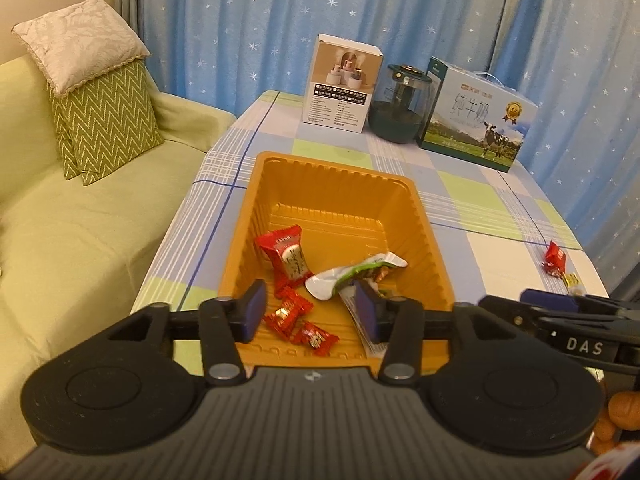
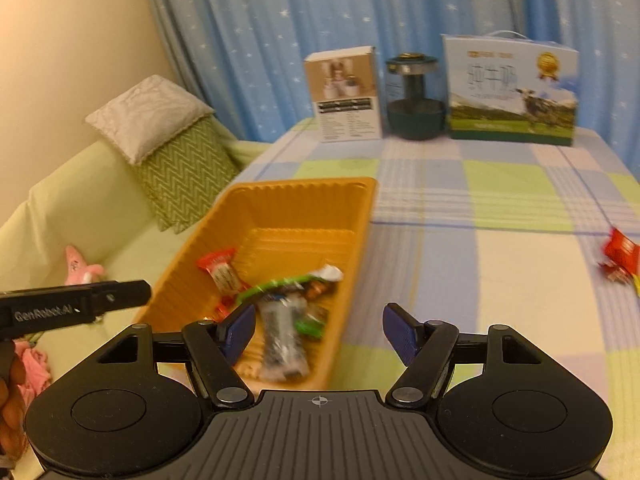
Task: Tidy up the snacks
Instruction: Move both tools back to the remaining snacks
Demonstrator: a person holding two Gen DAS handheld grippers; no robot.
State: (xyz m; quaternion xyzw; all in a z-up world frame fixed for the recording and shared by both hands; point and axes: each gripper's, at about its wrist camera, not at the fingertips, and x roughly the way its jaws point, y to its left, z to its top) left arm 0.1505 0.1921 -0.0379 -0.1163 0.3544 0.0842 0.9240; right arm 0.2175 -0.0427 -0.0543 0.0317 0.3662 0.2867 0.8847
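An orange plastic tray [image 1: 396, 216] sits on the checked tablecloth and holds several snacks: a red-and-cream packet [image 1: 286, 254], a green-and-silver pouch [image 1: 352, 276], small red candies [image 1: 290, 312]. My left gripper [image 1: 310, 312] is open and empty above the tray's near end. My right gripper [image 2: 320, 334] is open and empty over the tray's right rim [image 2: 354, 264]; a dark wrapped bar [image 2: 282, 344] lies in the tray beside its left finger. Loose red snacks [image 1: 556, 258] lie on the table at the right, also in the right wrist view [image 2: 620, 254].
At the table's back stand a white box [image 1: 340, 84], a dark humidifier jar [image 1: 402, 104] and a milk carton box [image 1: 478, 116]. A green sofa [image 1: 80, 216] with cushions [image 1: 104, 124] lies left of the table. Blue star curtains hang behind.
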